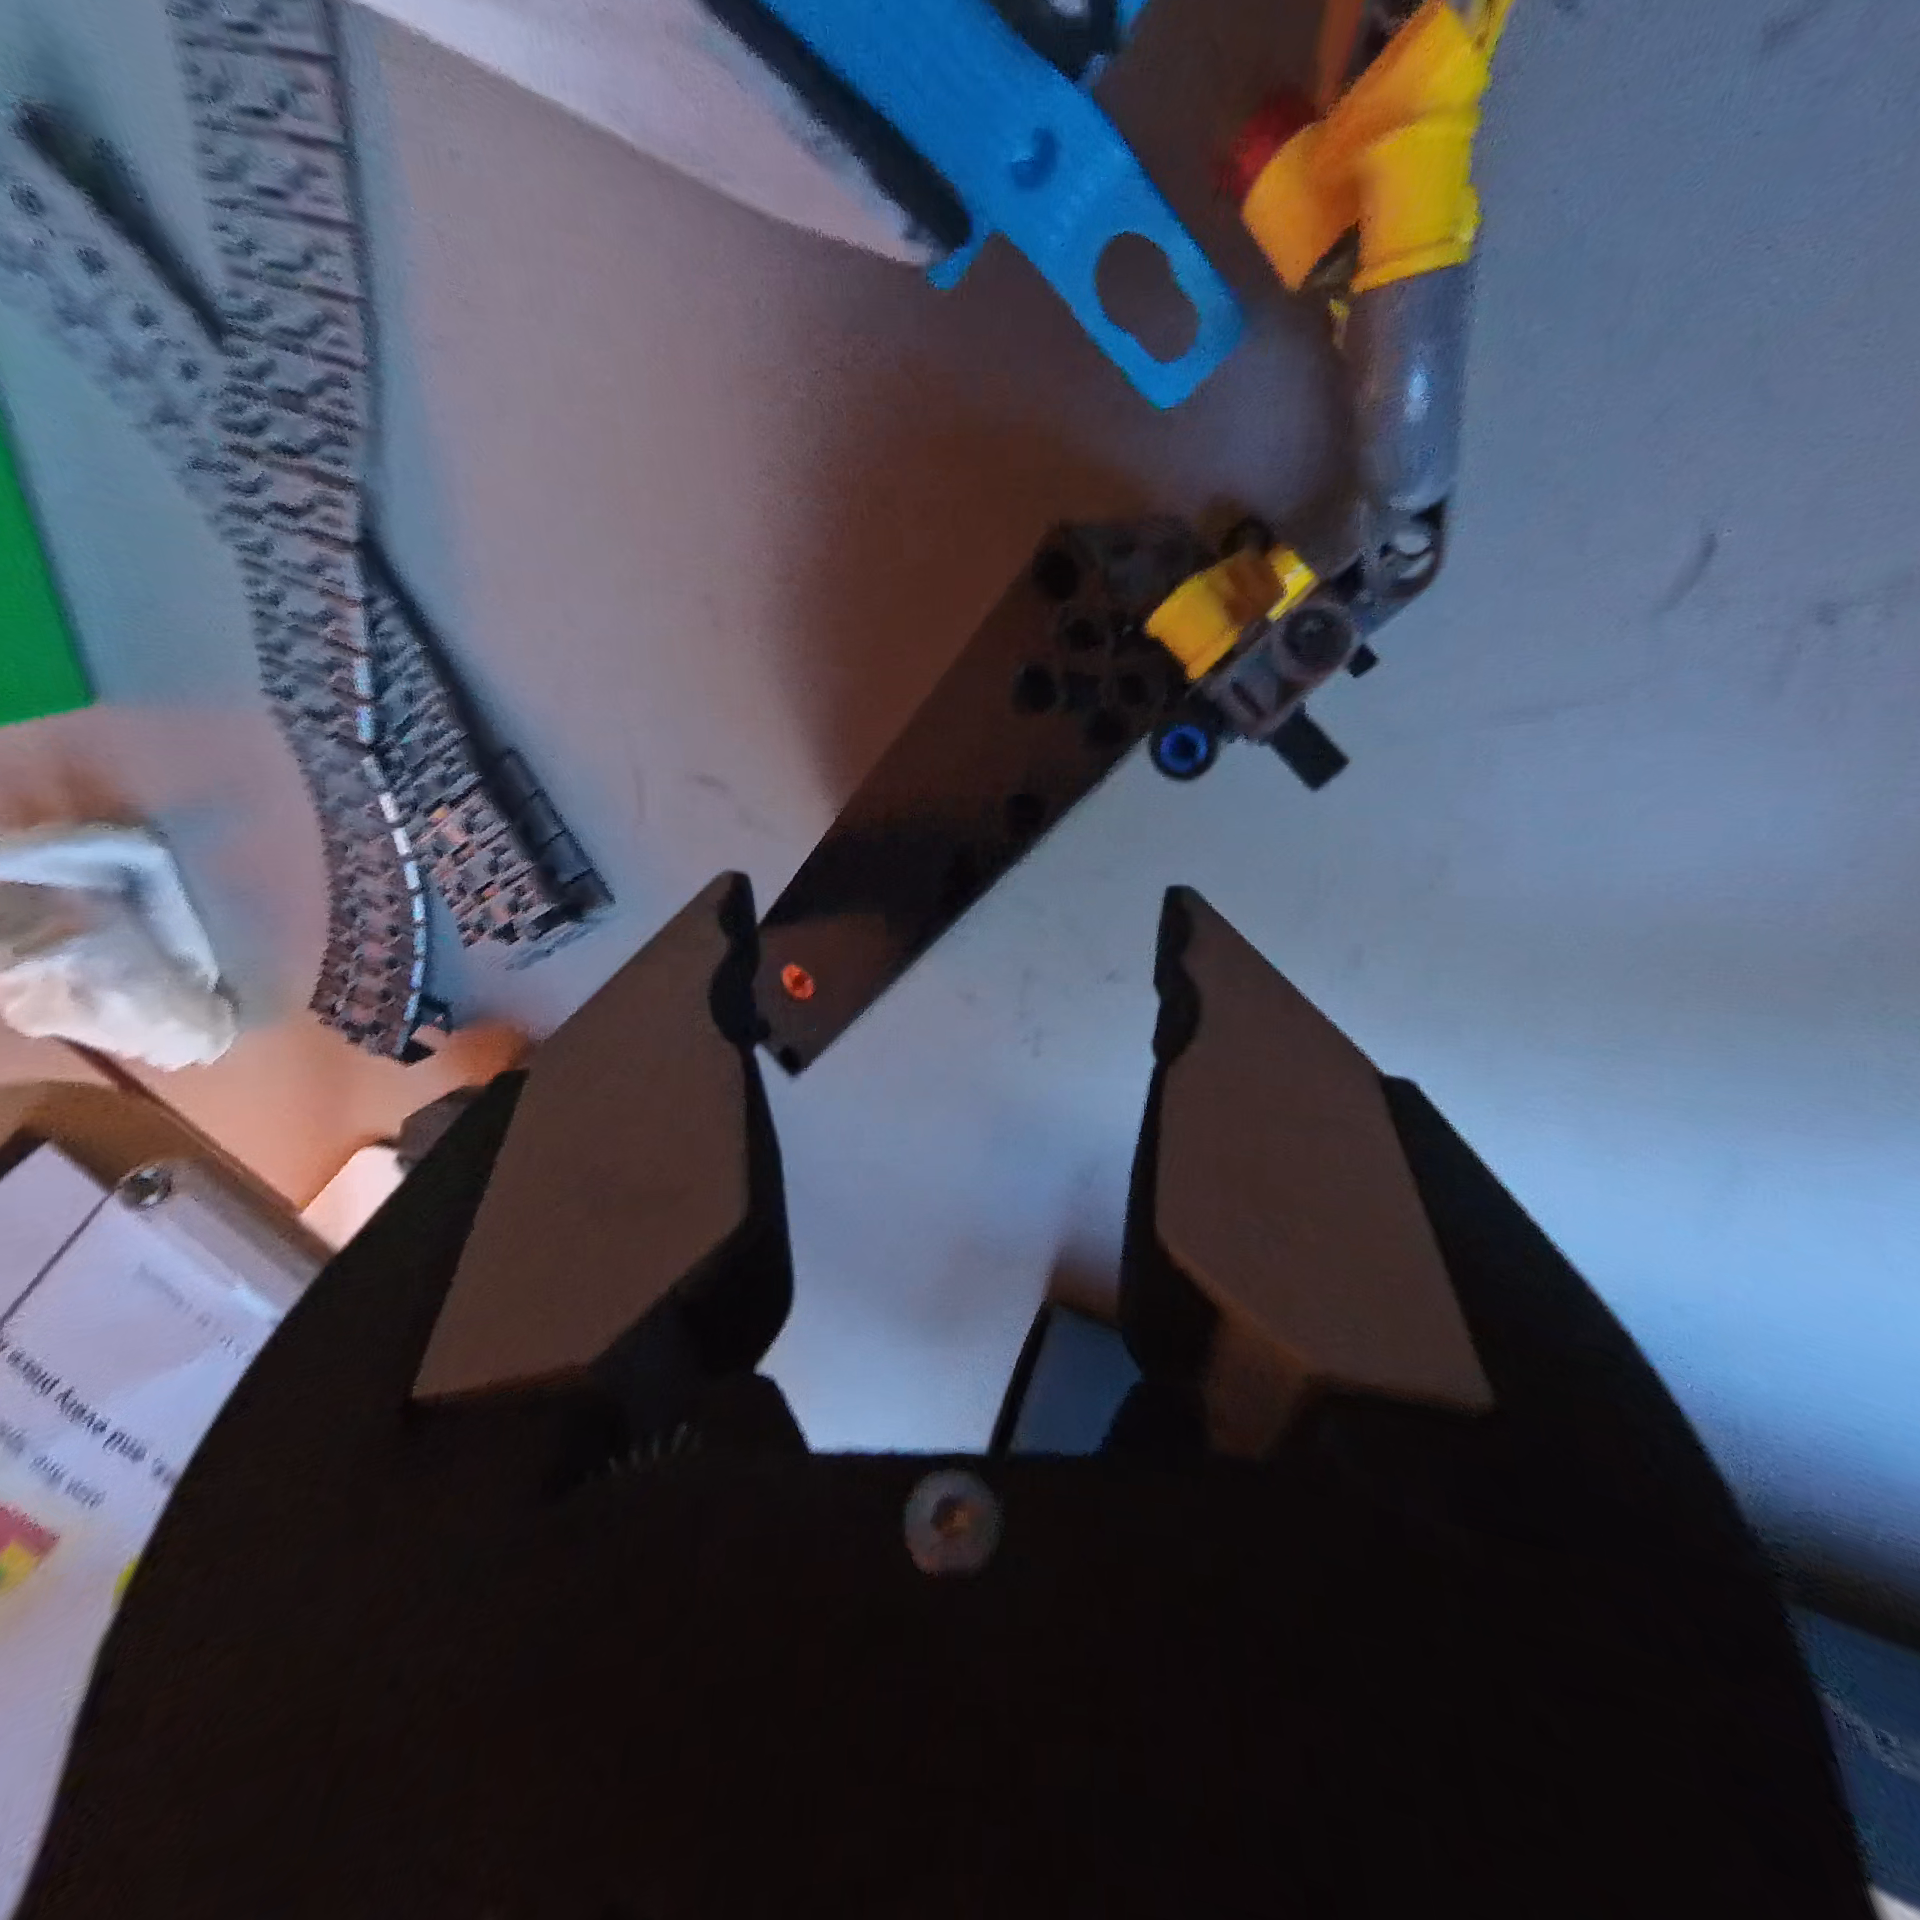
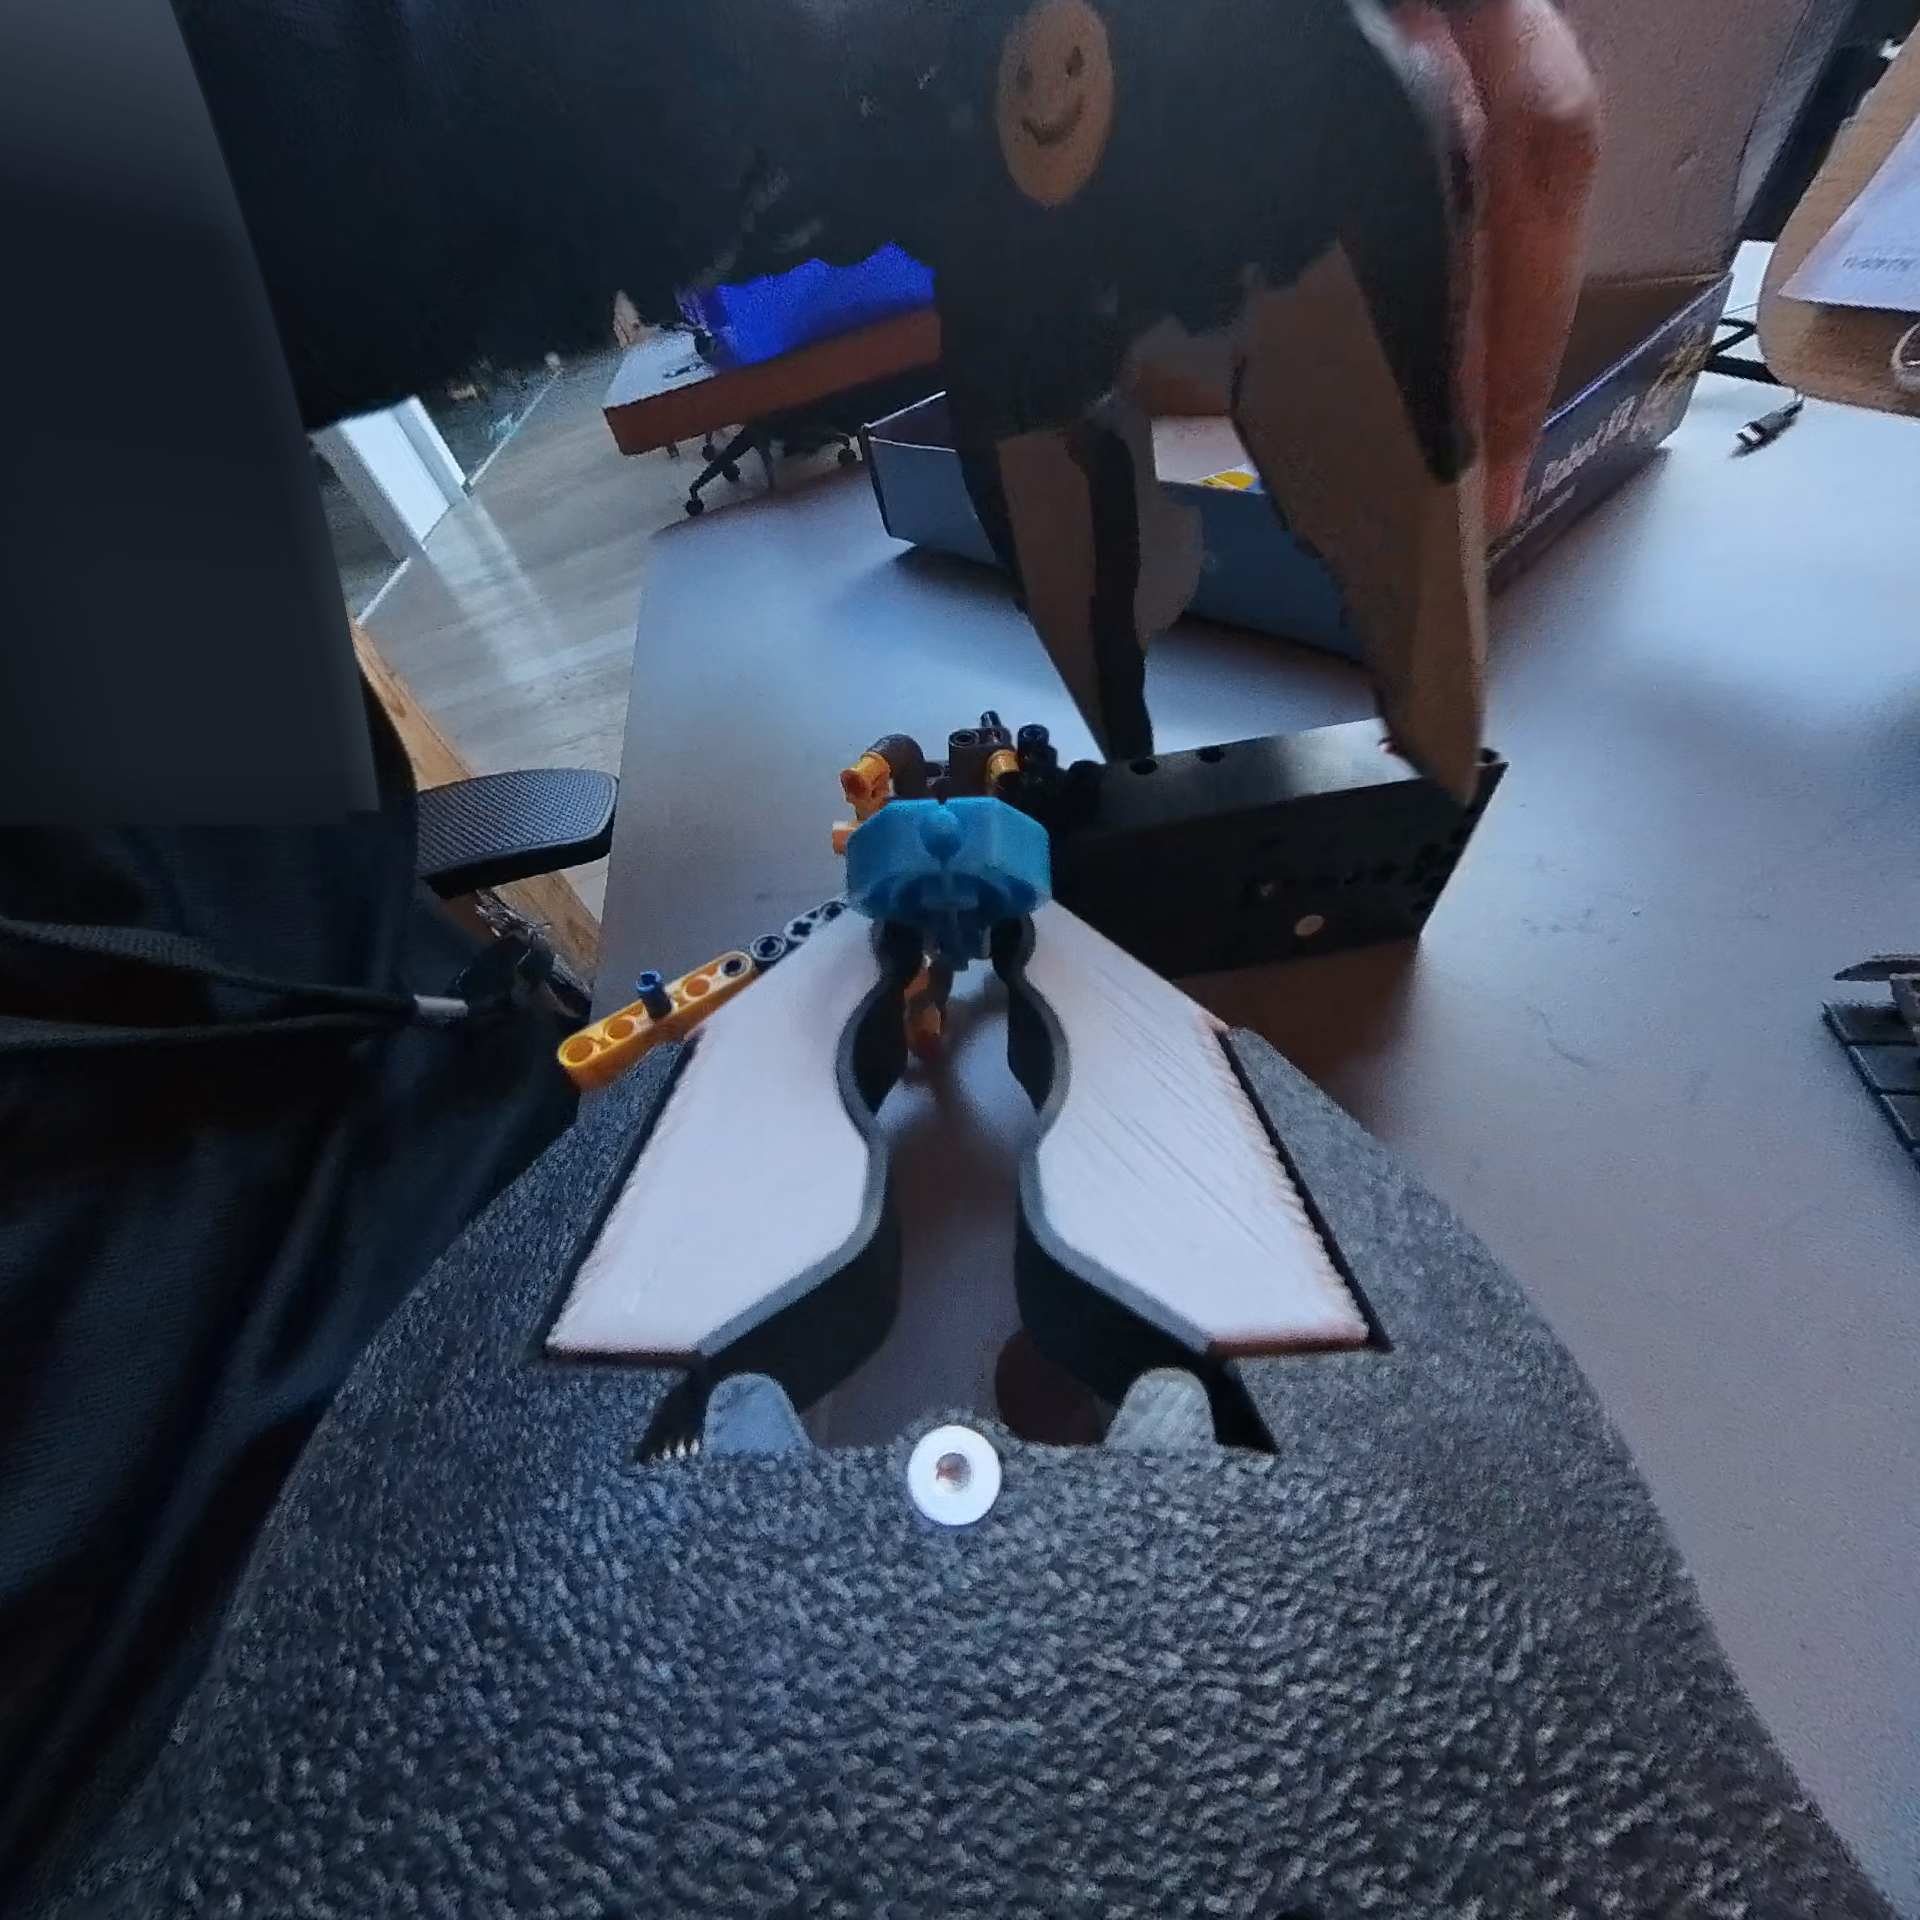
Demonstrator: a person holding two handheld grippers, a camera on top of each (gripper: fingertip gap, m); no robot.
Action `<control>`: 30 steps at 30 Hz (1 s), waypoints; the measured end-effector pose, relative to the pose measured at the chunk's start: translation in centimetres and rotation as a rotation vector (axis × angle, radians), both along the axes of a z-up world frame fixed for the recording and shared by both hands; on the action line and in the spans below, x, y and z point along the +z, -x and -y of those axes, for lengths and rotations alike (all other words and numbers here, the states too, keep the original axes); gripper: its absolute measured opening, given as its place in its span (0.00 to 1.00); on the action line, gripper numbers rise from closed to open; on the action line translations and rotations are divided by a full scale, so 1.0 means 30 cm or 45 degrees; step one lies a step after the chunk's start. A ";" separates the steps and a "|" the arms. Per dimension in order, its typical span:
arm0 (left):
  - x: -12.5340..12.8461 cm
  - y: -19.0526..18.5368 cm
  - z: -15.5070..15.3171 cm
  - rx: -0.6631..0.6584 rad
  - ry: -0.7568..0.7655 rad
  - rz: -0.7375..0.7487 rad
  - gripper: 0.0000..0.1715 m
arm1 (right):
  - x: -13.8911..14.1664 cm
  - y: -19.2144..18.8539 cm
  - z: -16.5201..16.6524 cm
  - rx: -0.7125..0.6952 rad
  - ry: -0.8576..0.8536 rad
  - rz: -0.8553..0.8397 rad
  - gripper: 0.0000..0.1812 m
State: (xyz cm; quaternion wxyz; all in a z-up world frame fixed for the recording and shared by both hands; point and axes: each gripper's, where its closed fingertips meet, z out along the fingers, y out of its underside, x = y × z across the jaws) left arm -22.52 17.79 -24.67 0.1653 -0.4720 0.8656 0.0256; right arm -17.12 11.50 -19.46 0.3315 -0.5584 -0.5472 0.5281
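My left gripper (image 1: 951,966) is open just above a black box with holes (image 1: 977,790) that lies on the grey table (image 1: 1558,935). Its left fingertip overlaps the box's near end. A small build of yellow, grey and black bricks (image 1: 1247,623) is joined to the box's far end. In the right wrist view the left gripper (image 2: 1288,717) straddles the box (image 2: 1247,842) from above. My right gripper (image 2: 951,935) is shut on a blue round piece (image 2: 945,862) with orange pins under it, right next to the box. The blue piece also shows in the left wrist view (image 1: 1039,177).
A yellow beam with holes (image 2: 665,997) lies left of my right gripper, near the table's edge. Patterned track strips (image 1: 312,520), crumpled white tissue (image 1: 104,935) and a cardboard box with papers (image 1: 104,1299) lie left. A blue box (image 2: 1558,468) stands behind. A chair armrest (image 2: 520,821) sits beside the table.
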 end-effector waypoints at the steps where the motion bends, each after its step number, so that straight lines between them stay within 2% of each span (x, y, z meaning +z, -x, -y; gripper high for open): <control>1: -0.019 -0.007 0.003 -0.004 0.002 0.000 0.45 | -0.004 -0.005 -0.006 0.000 -0.007 0.009 0.05; 2: -0.032 -0.014 0.001 0.005 -0.010 0.007 0.41 | -0.008 -0.011 -0.013 0.000 -0.014 0.020 0.05; 3: -0.037 -0.018 -0.005 0.033 -0.034 0.019 0.32 | -0.011 -0.019 -0.018 0.004 -0.022 0.027 0.05; 6: -0.032 -0.037 -0.016 0.233 -0.039 0.160 0.29 | -0.019 -0.048 -0.033 0.004 -0.068 0.042 0.05; 7: -0.021 -0.042 -0.021 0.286 -0.065 0.247 0.25 | -0.021 -0.059 -0.042 -0.010 -0.097 0.046 0.05; 8: -0.008 -0.043 -0.022 0.328 -0.105 0.338 0.19 | -0.020 -0.071 -0.053 -0.029 -0.128 0.043 0.05; 11: 0.010 -0.035 -0.013 0.505 -0.304 0.578 0.18 | 0.014 -0.116 -0.103 -0.115 -0.216 -0.031 0.05; 12: 0.018 -0.029 -0.005 0.526 -0.437 0.631 0.18 | 0.030 -0.131 -0.103 -0.107 -0.207 -0.067 0.05; 14: 0.026 -0.004 0.009 0.521 -0.761 0.628 0.16 | 0.056 -0.154 -0.061 -0.011 -0.167 -0.132 0.05; 15: 0.022 0.004 0.027 0.522 -0.850 0.629 0.16 | 0.058 -0.160 -0.041 0.028 -0.173 -0.142 0.05; 20: -0.030 0.032 0.101 0.562 -0.938 0.596 0.17 | -0.002 -0.152 0.021 0.114 -0.329 -0.047 0.05; 30: -0.031 0.014 0.109 0.497 -1.029 0.535 0.16 | -0.002 -0.128 0.017 0.111 -0.307 -0.042 0.05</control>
